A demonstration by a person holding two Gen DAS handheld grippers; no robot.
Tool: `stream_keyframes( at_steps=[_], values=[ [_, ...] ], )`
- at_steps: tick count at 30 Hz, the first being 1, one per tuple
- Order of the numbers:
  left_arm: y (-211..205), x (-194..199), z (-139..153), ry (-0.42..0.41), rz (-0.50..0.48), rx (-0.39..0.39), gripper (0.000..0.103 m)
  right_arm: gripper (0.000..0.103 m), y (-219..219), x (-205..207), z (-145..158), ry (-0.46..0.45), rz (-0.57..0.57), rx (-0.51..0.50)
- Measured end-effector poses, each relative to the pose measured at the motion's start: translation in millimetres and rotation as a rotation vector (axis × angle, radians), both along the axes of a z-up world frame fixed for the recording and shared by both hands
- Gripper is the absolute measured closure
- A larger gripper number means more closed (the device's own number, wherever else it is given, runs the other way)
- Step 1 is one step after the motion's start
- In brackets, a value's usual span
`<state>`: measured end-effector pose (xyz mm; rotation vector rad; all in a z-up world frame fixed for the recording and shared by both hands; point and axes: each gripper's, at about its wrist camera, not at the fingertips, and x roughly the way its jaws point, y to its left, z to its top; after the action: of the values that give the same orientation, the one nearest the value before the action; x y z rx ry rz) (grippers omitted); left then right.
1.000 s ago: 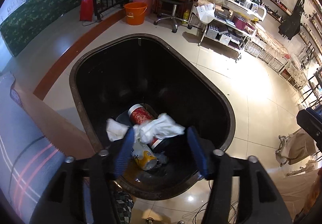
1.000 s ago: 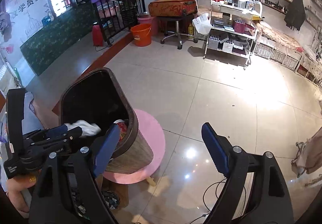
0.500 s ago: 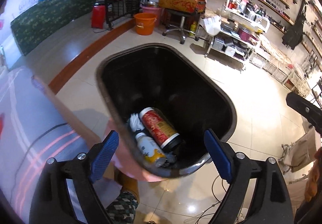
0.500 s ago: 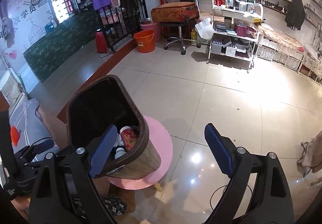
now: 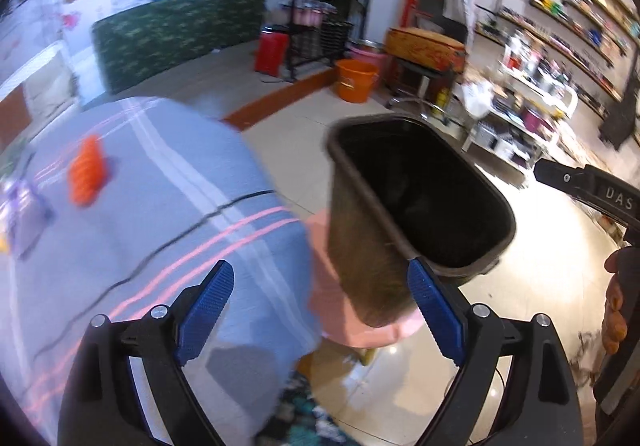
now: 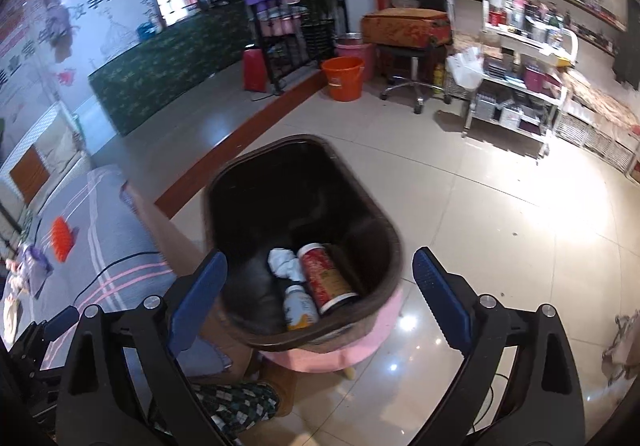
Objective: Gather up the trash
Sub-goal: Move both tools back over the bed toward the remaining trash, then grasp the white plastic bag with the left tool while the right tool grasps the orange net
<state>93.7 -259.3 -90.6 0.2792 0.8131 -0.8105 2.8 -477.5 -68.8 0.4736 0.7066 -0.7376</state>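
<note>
A dark brown trash bin (image 6: 248, 181) stands on a pink stool (image 6: 360, 350). Inside lie a red can (image 6: 326, 282), a small white bottle (image 6: 298, 306) and a crumpled white tissue (image 6: 282, 264). My right gripper (image 6: 320, 298) is open and empty, above the bin's near rim. My left gripper (image 5: 320, 306) is open and empty, over the edge of the grey striped tablecloth (image 5: 160, 213), left of the bin (image 5: 360, 246). The bin's contents are hidden in the left wrist view. An orange object (image 5: 85, 175) and a purple item (image 5: 24, 213) lie on the cloth.
A black cable (image 5: 224, 205) runs across the cloth. The right gripper's body (image 5: 592, 193) shows at the far right. On the tiled floor beyond stand an orange bucket (image 6: 342, 77), a stool with a suitcase (image 6: 408, 29) and a white shelf cart (image 6: 520, 85).
My left gripper dropped the white tissue into the bin, opened wide and swung left toward the table. My right gripper moved left, over the bin.
</note>
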Motion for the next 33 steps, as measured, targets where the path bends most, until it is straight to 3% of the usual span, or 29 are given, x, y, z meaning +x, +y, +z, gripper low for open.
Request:
stream_keyframes(
  at_steps=[4,17,21,26,33],
  values=[
    [42,17,3,-0.009,0.101,-0.002,0.015,0.010,33,34,0,-0.001,0.111,0.014],
    [251,80,3,-0.026,0.519,0.044,0.015,0.010,169,153,0,0.022,0.512,0.037],
    [297,103,4,-0.039,0.620,0.081,0.015,0.010,205,185,-3,0.043,0.606,0.046],
    [338,148,7,-0.040,0.698,0.101,0.015,0.010,231,211,-7,0.069,0.667,0.043],
    [350,212,-2,-0.013,0.718,0.138,0.015,0.010,234,232,-5,0.101,0.678,0.030]
  ],
)
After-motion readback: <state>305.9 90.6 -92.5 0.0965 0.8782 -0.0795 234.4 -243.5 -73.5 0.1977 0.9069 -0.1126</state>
